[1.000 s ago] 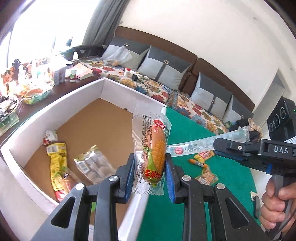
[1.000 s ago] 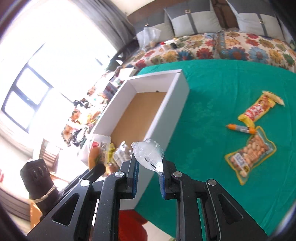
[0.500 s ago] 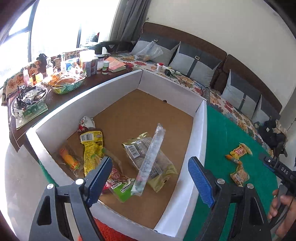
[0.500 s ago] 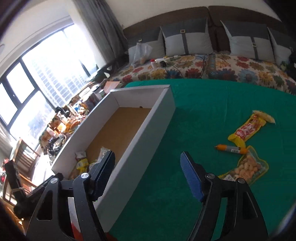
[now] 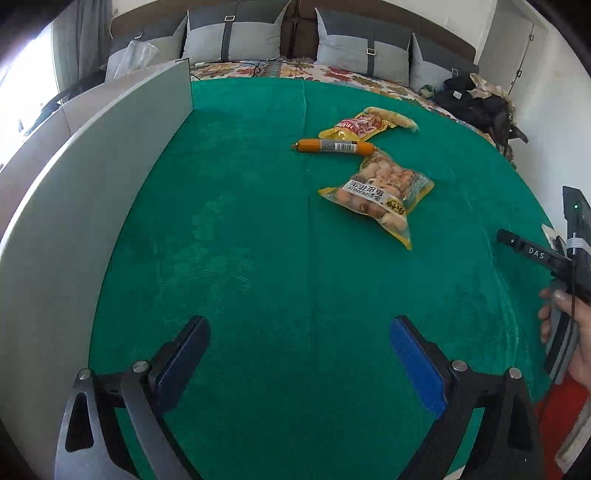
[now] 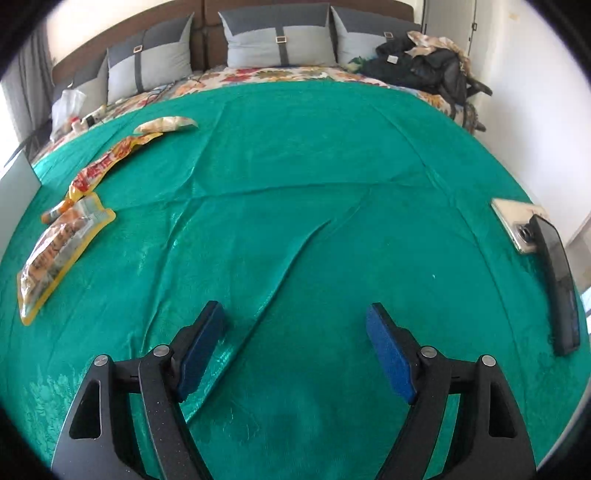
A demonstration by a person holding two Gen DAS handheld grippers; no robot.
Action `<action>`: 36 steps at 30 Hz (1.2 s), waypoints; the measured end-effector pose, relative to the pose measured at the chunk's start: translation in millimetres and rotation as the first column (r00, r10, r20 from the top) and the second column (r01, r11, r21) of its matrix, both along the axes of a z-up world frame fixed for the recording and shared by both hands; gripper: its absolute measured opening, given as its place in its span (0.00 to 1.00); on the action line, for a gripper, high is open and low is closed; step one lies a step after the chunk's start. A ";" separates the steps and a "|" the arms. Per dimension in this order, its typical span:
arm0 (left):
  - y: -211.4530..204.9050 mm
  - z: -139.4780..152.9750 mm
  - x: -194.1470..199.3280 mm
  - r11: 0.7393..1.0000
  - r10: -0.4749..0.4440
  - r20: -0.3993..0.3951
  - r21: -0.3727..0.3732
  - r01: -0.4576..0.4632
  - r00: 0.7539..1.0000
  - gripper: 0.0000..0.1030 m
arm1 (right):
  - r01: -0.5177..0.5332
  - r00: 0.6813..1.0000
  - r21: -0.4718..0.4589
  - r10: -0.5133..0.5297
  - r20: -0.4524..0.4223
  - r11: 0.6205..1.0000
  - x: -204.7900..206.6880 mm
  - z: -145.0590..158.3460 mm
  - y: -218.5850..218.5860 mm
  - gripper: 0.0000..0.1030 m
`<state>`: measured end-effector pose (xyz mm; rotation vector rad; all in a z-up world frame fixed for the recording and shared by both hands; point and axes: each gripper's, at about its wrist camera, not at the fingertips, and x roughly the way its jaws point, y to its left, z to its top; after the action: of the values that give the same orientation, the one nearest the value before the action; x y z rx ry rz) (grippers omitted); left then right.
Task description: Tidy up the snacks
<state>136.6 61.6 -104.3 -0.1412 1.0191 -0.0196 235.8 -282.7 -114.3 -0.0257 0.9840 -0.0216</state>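
Reaching empty-handed toward the last snacks on the green cloth [image 5: 240, 258].

Left gripper [image 5: 299, 354] and right gripper [image 6: 295, 339] both hang spread wide, grasping nothing. Peanut bag [image 5: 380, 192], orange sausage stick [image 5: 332, 146] and red-yellow packet [image 5: 360, 125] lie clustered near the white box wall [image 5: 110, 155]. They look light, with soft, slick film; pinching the bag's flat sealed edge seems safest.

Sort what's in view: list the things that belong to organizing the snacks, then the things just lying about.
For the job:
clear yellow-edged bag of peanuts
orange sausage stick
long yellow-and-red snack packet
white cardboard box wall

Lying about:
black phone
silver flat device
grey cushions
heap of dark clothes
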 end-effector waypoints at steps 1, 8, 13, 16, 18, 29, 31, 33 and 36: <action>4.8 -8.1 7.1 1.000 0.025 -0.004 0.007 -0.025 1.000 0.94 | -0.007 1.000 0.008 0.007 -0.001 1.000 9.4 -2.4 -1.5 0.88; 15.8 -25.2 30.0 0.988 0.083 0.073 0.123 -0.091 0.994 0.98 | -0.016 1.000 0.023 0.016 0.002 1.000 28.8 -9.9 -8.5 0.98; 18.8 -26.1 30.2 0.990 0.075 0.079 0.114 -0.084 0.994 0.99 | -0.016 1.000 0.023 0.016 0.002 1.000 27.5 -10.1 -8.8 0.98; 18.2 -25.1 30.8 0.989 0.078 0.079 0.117 -0.087 0.994 1.00 | -0.016 1.000 0.023 0.016 0.002 1.000 27.1 -10.4 -9.2 0.98; 18.0 -24.9 30.9 0.989 0.079 0.079 0.118 -0.088 0.994 1.00 | -0.016 1.000 0.023 0.016 0.002 1.000 27.2 -10.2 -9.0 0.98; 17.7 -24.8 30.9 0.989 0.077 0.079 0.116 -0.086 0.994 1.00 | -0.016 1.000 0.023 0.016 0.001 1.000 27.3 -10.1 -9.1 0.98; 17.9 -24.5 30.8 0.990 0.075 0.079 0.116 -0.084 0.994 1.00 | -0.015 1.000 0.023 0.015 0.001 1.000 27.3 -10.1 -9.1 0.98; 17.8 -24.5 30.8 0.990 0.075 0.079 0.116 -0.084 0.994 1.00 | -0.015 1.000 0.023 0.015 0.001 1.000 27.2 -10.1 -9.2 0.98; 17.6 -24.4 30.8 0.990 0.076 0.079 0.116 -0.085 0.994 1.00 | -0.015 1.000 0.023 0.015 0.001 1.000 27.2 -10.1 -9.1 0.98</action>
<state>167.3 79.2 -128.8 -0.0718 0.9368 0.1085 262.9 -291.8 -124.3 -0.0126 0.9830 0.0036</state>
